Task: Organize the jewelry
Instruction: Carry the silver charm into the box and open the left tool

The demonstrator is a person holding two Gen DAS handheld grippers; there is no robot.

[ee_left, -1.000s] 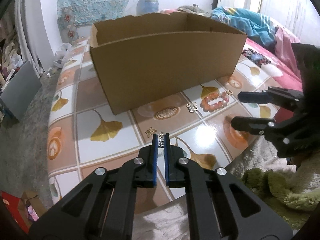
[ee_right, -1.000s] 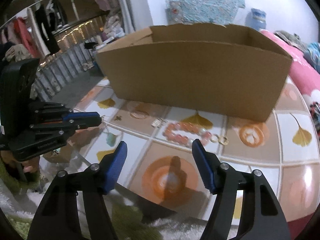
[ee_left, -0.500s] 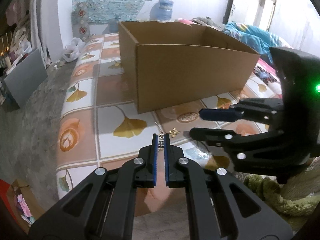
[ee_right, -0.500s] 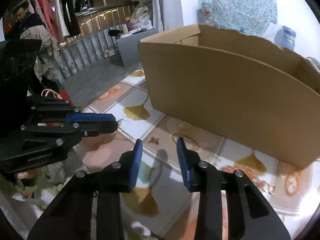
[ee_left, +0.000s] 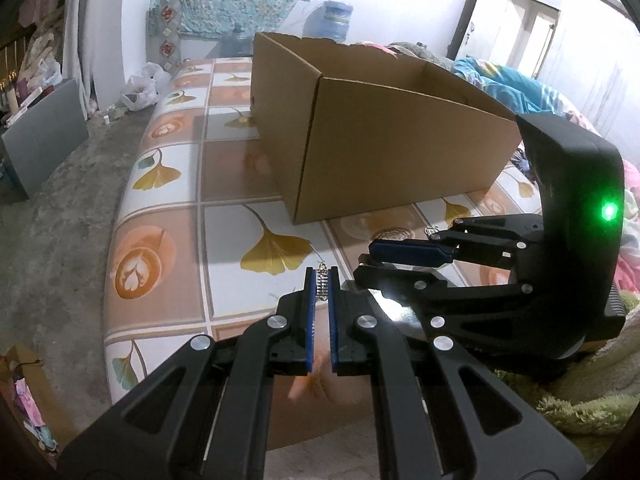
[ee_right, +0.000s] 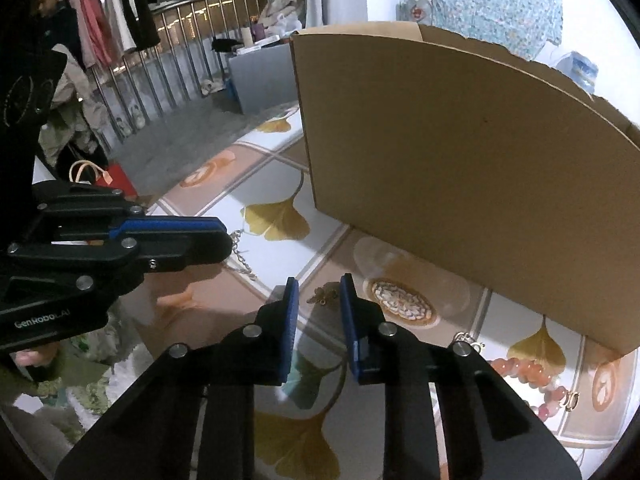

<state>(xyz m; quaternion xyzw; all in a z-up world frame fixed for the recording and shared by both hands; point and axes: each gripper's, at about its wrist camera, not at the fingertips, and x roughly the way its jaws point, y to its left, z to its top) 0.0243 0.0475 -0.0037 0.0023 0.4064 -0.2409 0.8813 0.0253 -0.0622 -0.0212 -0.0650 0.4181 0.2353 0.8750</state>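
black two-finger grippers [ee_left: 322, 280] [ee_right: 318, 292], blue pads, silver screws, green light, white "genrobot.ai" lettering

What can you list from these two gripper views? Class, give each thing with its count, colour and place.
Cardboard box: one, brown, on the table.
Table: one, ginkgo-leaf tile pattern.
Chain: one, silver, hanging from left gripper.
Small charm: one, gold, on the table between right gripper's pads.
Bead bracelet: one, pink, right of that.
Water jug: one, blue, behind the box.
Left gripper: shut on chain.
Right gripper: jaws closing, not yet gripping.
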